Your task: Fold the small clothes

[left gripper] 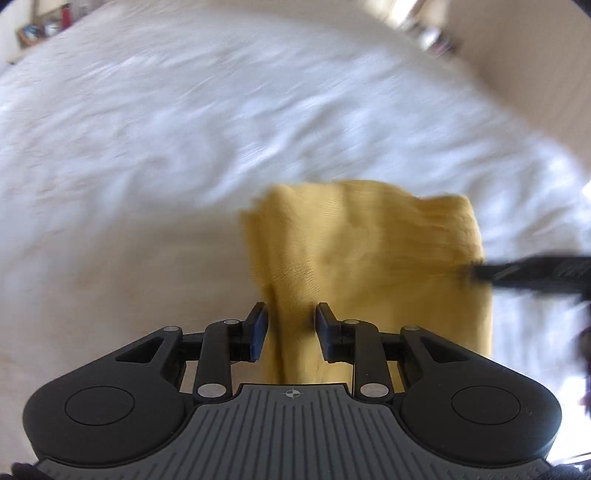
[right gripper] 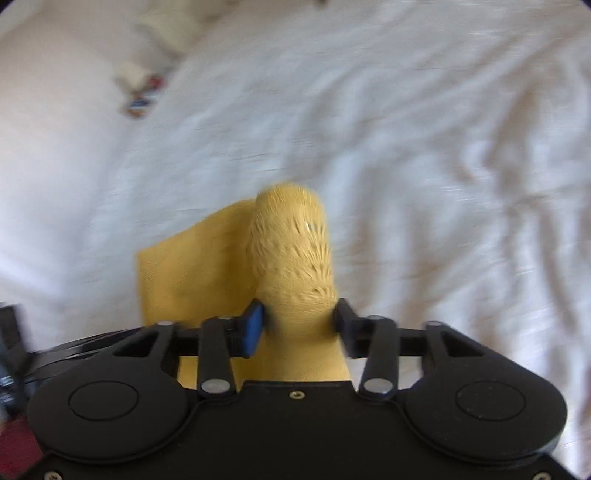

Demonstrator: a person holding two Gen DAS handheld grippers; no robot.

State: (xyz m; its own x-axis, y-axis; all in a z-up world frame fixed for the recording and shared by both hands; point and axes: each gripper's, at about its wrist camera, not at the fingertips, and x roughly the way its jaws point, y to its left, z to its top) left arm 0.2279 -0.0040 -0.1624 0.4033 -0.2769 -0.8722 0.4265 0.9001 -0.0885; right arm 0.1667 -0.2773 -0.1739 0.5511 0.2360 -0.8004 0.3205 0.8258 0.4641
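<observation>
A small yellow garment (left gripper: pixel 362 258) hangs over the white bed, blurred by motion. My left gripper (left gripper: pixel 291 325) has its jaws partly closed around a bunched fold of the yellow cloth. My right gripper (right gripper: pixel 300 321) has its jaws around a ribbed, elastic edge of the same yellow garment (right gripper: pixel 291 254), which stands up between the fingers; a flat part hangs to the left. In the left wrist view the right gripper's finger (left gripper: pixel 532 273) reaches the garment's right edge.
A rumpled white bedsheet (left gripper: pixel 221 129) fills both views. A few small objects (right gripper: pixel 140 92) lie at the far left of the bed in the right wrist view. Shelving (left gripper: pixel 40 26) and a wall stand beyond the bed.
</observation>
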